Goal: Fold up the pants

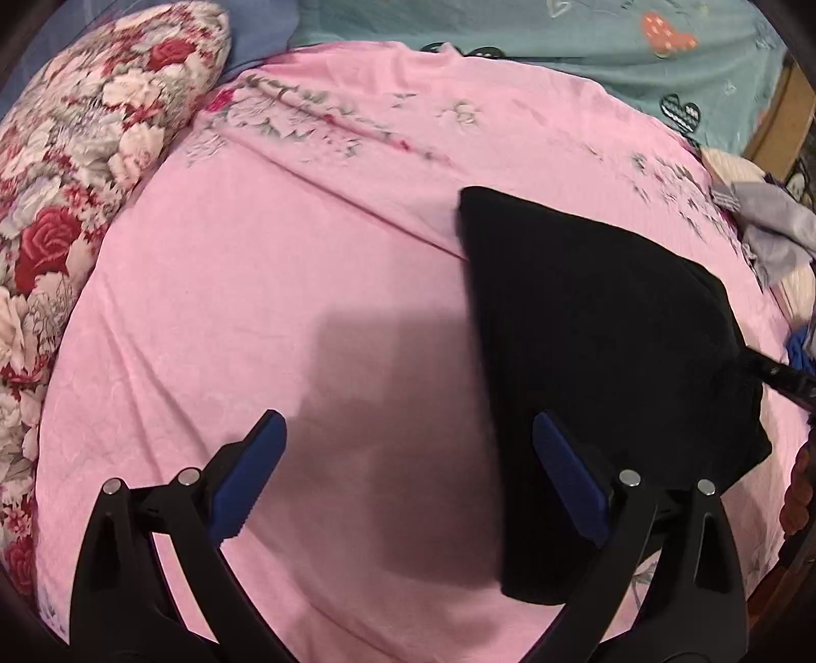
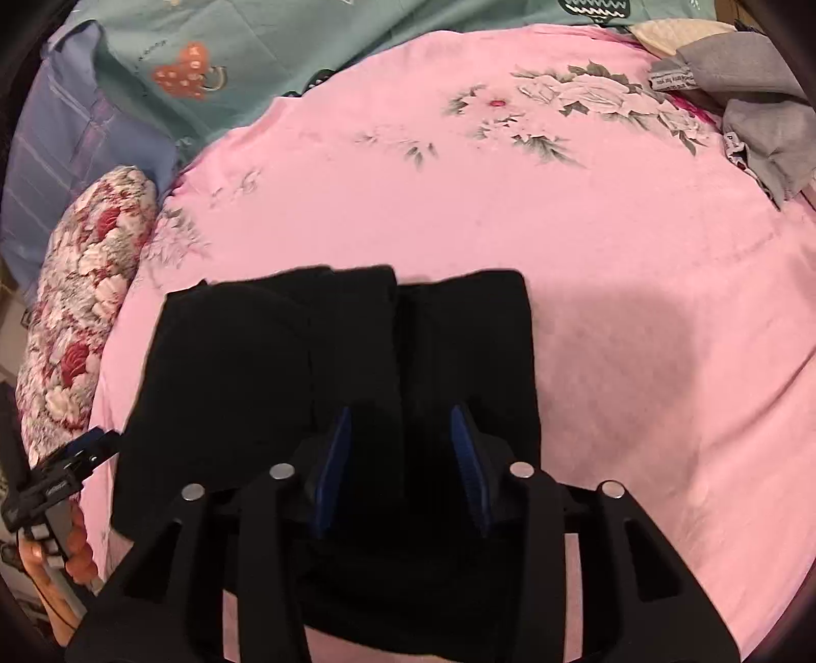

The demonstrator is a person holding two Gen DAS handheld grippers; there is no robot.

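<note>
While black pants [image 2: 326, 367] sprawl, gray clothes [image 2: 765, 117] perhaps crowd pink sheet [image 2: 510, 229].

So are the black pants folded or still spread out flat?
Folded. The black pants lie as a compact stacked bundle on the pink bedsheet, with layered edges visible at the far end.

pants [image 2: 326, 387]: on the sheet [image 2: 561, 265], low and left of middle in the right wrist view
pillow [image 1: 76, 168]: left edge of the frame, beside the sheet
grey clothes [image 2: 755, 117]: upper right, on the sheet's edge
blanket [image 1: 510, 25]: top of the frame, behind the sheet
</note>
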